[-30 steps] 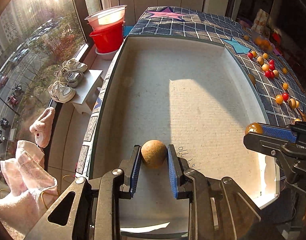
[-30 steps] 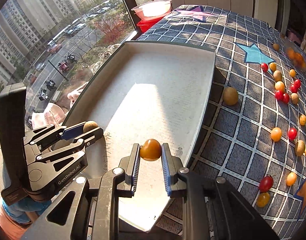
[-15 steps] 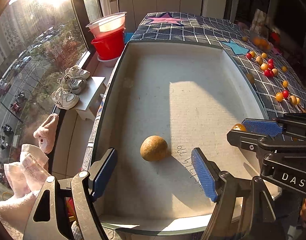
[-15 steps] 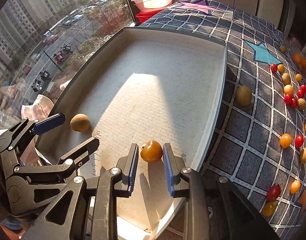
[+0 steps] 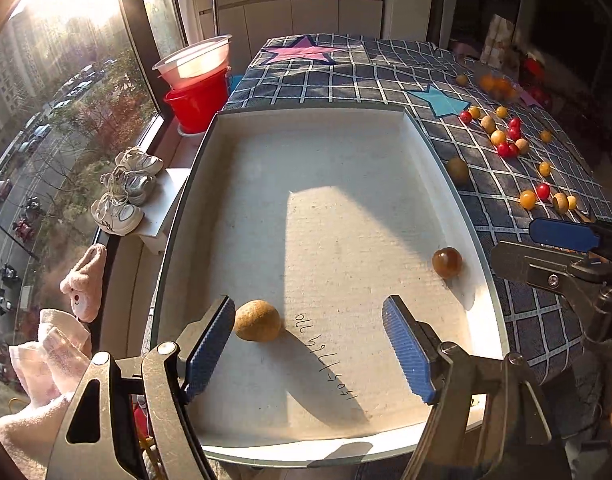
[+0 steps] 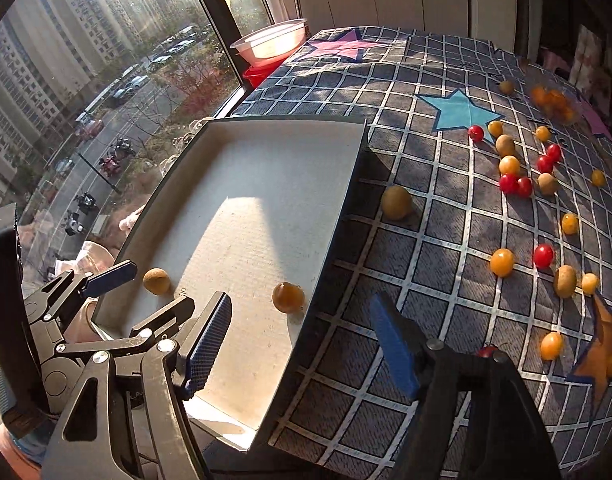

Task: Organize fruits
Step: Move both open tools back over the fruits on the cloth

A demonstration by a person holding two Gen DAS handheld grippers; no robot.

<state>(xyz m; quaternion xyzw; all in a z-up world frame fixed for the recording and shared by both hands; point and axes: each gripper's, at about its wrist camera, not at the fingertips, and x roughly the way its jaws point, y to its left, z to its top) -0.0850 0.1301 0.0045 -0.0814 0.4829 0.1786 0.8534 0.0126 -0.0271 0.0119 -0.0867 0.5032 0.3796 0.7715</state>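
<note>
A white shallow box [image 5: 438, 184] lies on the checked cloth. A brown round fruit [image 5: 257, 320] rests on its floor beside the left finger of my left gripper [image 5: 308, 320], which is open and grips nothing. An orange tomato [image 5: 447, 263] lies by the box's right wall. In the right wrist view the tomato [image 6: 287, 297] sits on the box floor ahead of my right gripper [image 6: 301, 316], whose jaws are opening and do not touch it. The right gripper straddles the box wall [image 6: 338, 216]. The left gripper [image 6: 141, 292] shows at the left, next to the brown fruit [image 6: 156, 280].
Several red, orange and brown fruits [image 6: 506, 168] are scattered over the checked cloth [image 6: 446, 240] right of the box, a larger one [image 6: 396, 202] close to the wall. A red bucket with a clear bowl [image 5: 197, 96] and shoes [image 5: 125, 192] stand by the window.
Both grippers opened and let go of their fruits, which now lie on the box floor. Both hands drew back; the right one shifted over the box's right wall.
</note>
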